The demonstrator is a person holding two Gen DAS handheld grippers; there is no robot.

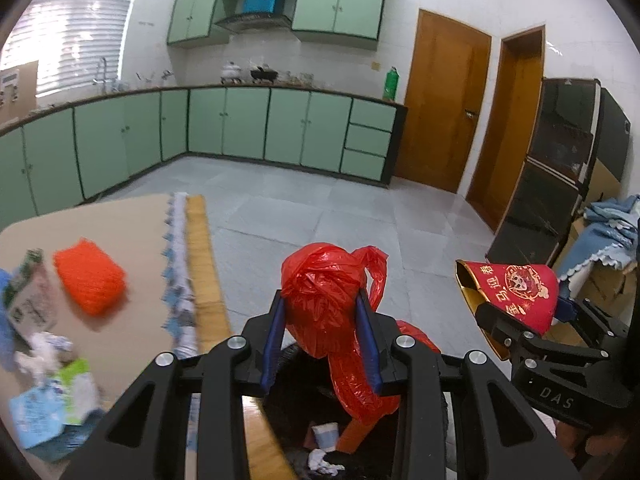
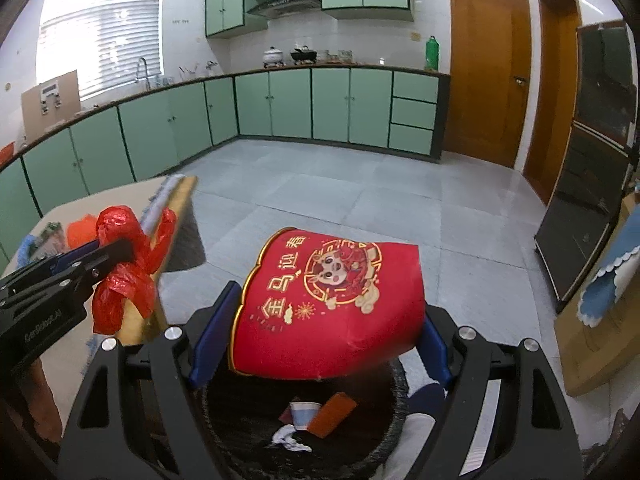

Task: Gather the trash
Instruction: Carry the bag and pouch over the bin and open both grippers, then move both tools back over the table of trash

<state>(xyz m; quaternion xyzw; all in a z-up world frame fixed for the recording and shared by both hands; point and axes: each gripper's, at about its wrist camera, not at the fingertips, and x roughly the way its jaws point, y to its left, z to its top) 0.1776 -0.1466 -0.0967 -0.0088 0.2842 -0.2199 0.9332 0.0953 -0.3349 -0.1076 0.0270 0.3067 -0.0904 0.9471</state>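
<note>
Left gripper point(image 1: 320, 344): jaws clamped on a crumpled red plastic bag point(image 1: 324, 292). The bag bulges out ahead of the jaw tips and a tail hangs below them. Thin film, very light by the look of it, fully limp, and slippery; the hold works because several bunched layers sit between the jaws. A single layer would likely slide out or tear, so the wad is the right place to pinch.

Right gripper point(image 2: 316, 332): jaws closed on a red paper envelope-style bag point(image 2: 332, 304) with gold print, gripped across its lower part, the scalloped open end out ahead and to the left of the jaws. Stiffer than the film: it keeps its shape but bows between the jaws. Light; creases easily and would fold if squeezed harder. A flat pinch near an edge would suit it better than a squeeze across the width.

Directly below both pairs of jaws: a black bin point(image 2: 384, 432) holding a small paper cup point(image 2: 304, 414), an orange-brown flat piece point(image 2: 332, 414) and a white crumpled tissue point(image 2: 288, 438).

Judgement: both items look placed for release. The film may cling to the pads when the jaws part.

Left of the left jaws, on the surface point(image 1: 120, 220): an orange mesh wad point(image 1: 90, 276) and torn cartons and wrappers point(image 1: 56, 396), uncollected.
</note>
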